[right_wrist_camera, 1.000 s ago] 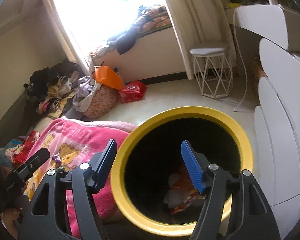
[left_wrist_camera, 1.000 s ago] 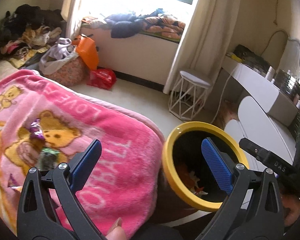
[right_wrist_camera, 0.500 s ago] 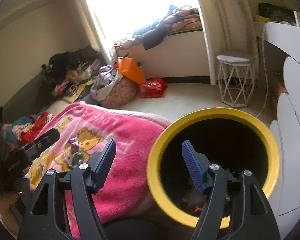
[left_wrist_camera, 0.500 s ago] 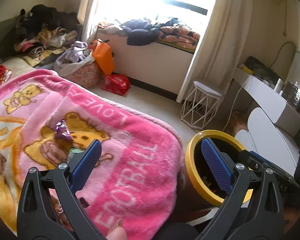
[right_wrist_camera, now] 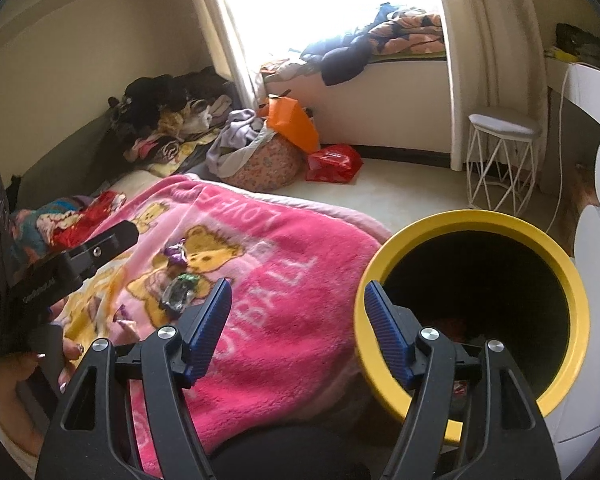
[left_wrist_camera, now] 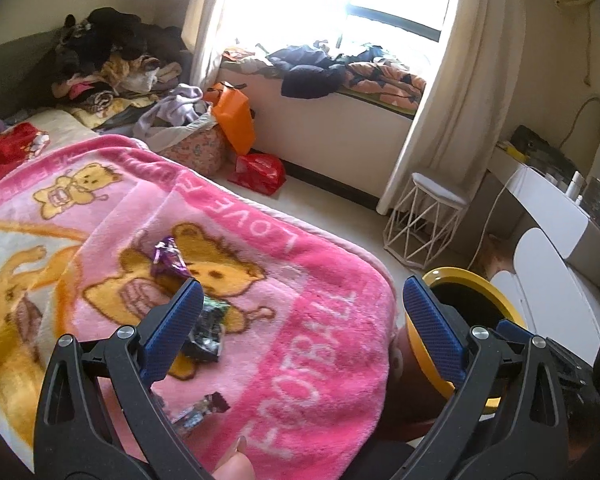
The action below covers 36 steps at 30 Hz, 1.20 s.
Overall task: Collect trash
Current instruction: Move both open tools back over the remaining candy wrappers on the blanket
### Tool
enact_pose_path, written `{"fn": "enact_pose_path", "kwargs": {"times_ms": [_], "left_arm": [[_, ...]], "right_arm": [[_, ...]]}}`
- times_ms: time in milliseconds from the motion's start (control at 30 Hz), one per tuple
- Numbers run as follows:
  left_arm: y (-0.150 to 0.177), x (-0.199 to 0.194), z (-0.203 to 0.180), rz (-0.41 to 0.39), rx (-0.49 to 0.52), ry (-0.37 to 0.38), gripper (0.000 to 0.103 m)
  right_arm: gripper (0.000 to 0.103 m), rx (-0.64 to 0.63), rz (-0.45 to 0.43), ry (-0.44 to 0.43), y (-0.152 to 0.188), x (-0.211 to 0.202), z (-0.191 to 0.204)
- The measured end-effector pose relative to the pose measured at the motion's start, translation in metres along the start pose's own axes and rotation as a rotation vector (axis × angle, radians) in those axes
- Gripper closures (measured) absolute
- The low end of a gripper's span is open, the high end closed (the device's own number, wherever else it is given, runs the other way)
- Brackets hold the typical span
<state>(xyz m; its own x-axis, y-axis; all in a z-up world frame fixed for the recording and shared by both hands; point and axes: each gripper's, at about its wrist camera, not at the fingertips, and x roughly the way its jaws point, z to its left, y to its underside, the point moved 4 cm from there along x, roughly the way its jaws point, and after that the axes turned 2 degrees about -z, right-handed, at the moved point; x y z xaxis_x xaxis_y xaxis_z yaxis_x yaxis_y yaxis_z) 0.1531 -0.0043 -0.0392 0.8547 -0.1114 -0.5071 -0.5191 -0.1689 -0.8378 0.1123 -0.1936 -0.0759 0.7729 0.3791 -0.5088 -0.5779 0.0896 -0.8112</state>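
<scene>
**Both claws empty, lining up on the wrappers left on the bed**

The bed, under a pink teddy-bear blanket (left_wrist_camera: 308, 320), carries what is left to collect. Just off its near right corner stands the black bin with a yellow rim (right_wrist_camera: 572, 280); something orange and crumpled shows dimly at its bottom, so some trash seems to be in already.

By my reading the step in hand is the reach for the next piece. The left claw (left_wrist_camera: 300, 320) is spread wide with nothing between its blue pads, and hangs over the blanket's near edge. The right claw (right_wrist_camera: 296, 320) is likewise spread and empty, straddling the gap between the blanket's corner and the bin's rim.

Three pieces lie on the blanket toward its near edge:
- a dark crumpled foil wrapper (left_wrist_camera: 208, 332) with a green glint, just beside the left claw's left pad;
- a purple foil wrapper (left_wrist_camera: 168, 258), twisted and shiny, farther in on the bear's face;
- a small dark wrapper (left_wrist_camera: 204, 406), low at the near edge between the claw's arms.

The next move probably calls for lowering one claw over the dark crumpled wrapper and closing on the foil alone. The plush pile is soft, so a deep pinch could catch the blanket too. The foil looks light and springy.
</scene>
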Motion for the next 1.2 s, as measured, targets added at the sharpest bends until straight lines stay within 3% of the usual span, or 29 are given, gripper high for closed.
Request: {"fn": "enact_pose_path", "kwargs": {"times_ms": [767, 1200], "left_arm": [[-0.003, -0.016, 0.050, -0.015, -0.018, -0.081, 0.011], [0.006, -0.022, 0.105, 0.019, -0.063, -0.148, 0.011]], "right_arm": [[0.028, -0.090, 0.048, -0.052, 0.017, 0.020, 0.057], [0.028, -0.130, 0.126, -0.128, 0.031, 0.049, 0.109]]}}
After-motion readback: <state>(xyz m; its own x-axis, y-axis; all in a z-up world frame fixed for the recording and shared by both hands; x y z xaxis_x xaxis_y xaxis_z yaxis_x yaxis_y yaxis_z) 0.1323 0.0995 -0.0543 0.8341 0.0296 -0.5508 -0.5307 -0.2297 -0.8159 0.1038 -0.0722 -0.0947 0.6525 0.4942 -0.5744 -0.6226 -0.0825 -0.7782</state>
